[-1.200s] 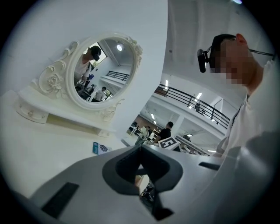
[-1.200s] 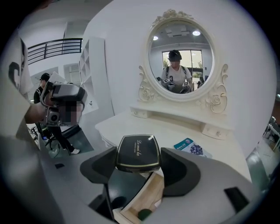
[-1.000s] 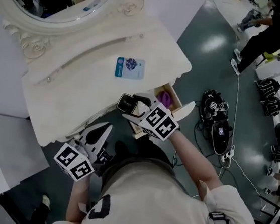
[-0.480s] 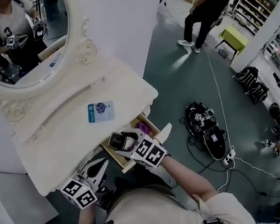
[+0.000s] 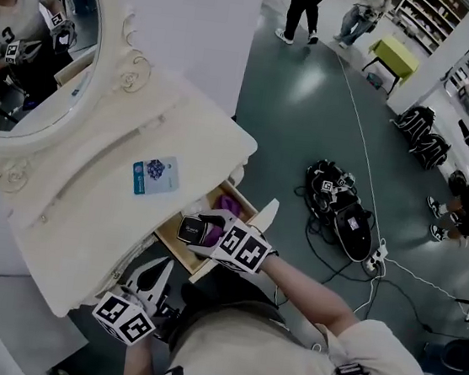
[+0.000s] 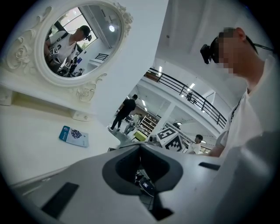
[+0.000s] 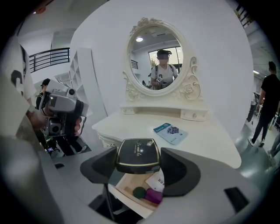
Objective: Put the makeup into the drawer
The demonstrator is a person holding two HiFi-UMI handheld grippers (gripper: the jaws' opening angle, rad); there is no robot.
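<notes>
1. The right gripper [image 5: 203, 233] is squeezing a black makeup box [image 7: 138, 156] between its two jaws. One jaw is on each side of the box, and the box lies flat with its lid up.
2. The left gripper [image 6: 140, 147] has its jaws pressed together with nothing in them. In the head view it hangs low by the person's body, at about 7 o'clock from the right gripper.
3. The drawer [image 7: 124, 183] is pulled open under the white dresser top [image 5: 88, 207]. In the right gripper view the makeup box is up in the air, right over the open drawer.
4. The drawer already has a purple thing [image 7: 153, 195], a small green round thing [image 7: 139, 192] and a white paper [image 7: 155, 178] in it. They sit toward the 4 o'clock side, so the other side looks free.
5. A blue packet [image 5: 155, 174] lies on the dresser top, at about 11 o'clock from the makeup box. The round mirror [image 5: 24, 38] is far off at 10 o'clock.
6. What changed: a second ago the box looked to be at the dresser's front edge, beside the drawer. Now it is over the drawer. The head camera also swung, so the mirror slid toward the picture's edge. The left gripper stayed low.
7. What that means: I think the carrying is nearly done. The box is not in the drawer yet. It likely needs to go down into the free side and then be let go.
</notes>
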